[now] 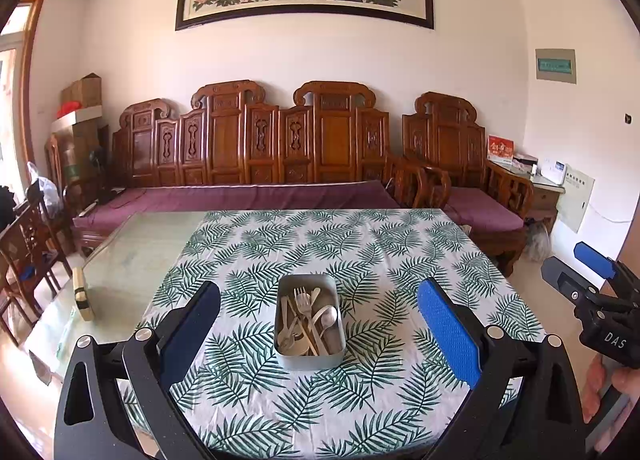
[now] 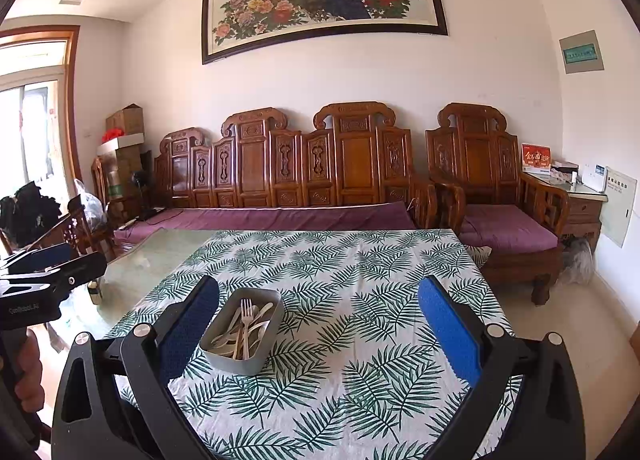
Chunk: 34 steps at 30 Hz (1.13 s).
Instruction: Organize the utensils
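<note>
A grey rectangular tin [image 1: 308, 356] stands in the middle of the leaf-print tablecloth [image 1: 400, 260]. Inside it lie a fork, spoons and pale flat utensils [image 1: 308, 316] in a loose heap. My left gripper [image 1: 318, 334] hangs open above the near part of the table, the tin seen between its fingers but farther off. In the right wrist view the tin [image 2: 244, 356] and its utensils [image 2: 246, 324] sit left of centre, just beyond the left finger. My right gripper [image 2: 318, 334] is open and holds nothing. Each gripper shows at the other view's edge: the right one [image 1: 592, 272], the left one [image 2: 52, 260].
The cloth [image 2: 360, 280] covers the right part of a glass-topped table [image 1: 132, 256]. A small pale block [image 1: 82, 296] lies on the bare glass at the left. Carved wooden sofas [image 1: 280, 148] with purple cushions stand behind the table. Wooden chairs [image 1: 28, 244] stand at the left.
</note>
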Tool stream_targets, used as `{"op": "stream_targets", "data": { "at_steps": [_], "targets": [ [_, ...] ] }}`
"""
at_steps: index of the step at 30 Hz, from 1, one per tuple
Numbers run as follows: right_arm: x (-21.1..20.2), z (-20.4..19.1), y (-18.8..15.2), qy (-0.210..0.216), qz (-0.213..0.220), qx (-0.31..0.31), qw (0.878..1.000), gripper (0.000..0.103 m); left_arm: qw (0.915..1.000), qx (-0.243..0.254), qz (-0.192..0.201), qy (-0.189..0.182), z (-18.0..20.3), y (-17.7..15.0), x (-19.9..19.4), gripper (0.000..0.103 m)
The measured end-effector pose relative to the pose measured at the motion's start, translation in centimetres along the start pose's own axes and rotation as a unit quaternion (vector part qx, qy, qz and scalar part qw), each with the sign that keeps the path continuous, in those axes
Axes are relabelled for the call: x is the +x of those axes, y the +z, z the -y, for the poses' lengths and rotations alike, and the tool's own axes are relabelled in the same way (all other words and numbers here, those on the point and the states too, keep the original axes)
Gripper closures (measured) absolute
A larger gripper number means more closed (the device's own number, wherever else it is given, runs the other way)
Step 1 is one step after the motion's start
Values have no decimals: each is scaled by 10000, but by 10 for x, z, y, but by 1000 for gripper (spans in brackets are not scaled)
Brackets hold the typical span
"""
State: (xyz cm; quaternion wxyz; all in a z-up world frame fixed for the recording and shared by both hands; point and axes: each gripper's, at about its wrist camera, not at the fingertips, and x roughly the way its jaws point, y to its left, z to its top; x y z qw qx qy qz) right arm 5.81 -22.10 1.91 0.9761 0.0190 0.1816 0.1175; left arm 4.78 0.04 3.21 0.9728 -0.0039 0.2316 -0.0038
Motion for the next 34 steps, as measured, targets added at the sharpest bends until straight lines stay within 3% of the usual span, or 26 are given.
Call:
{"op": "stream_targets", "data": {
  "at_steps": [34],
  "targets": [
    [-1,-1,0,1,7,6,10000,3,10000,14,35,-32,3,2,-3,8]
  ]
}}
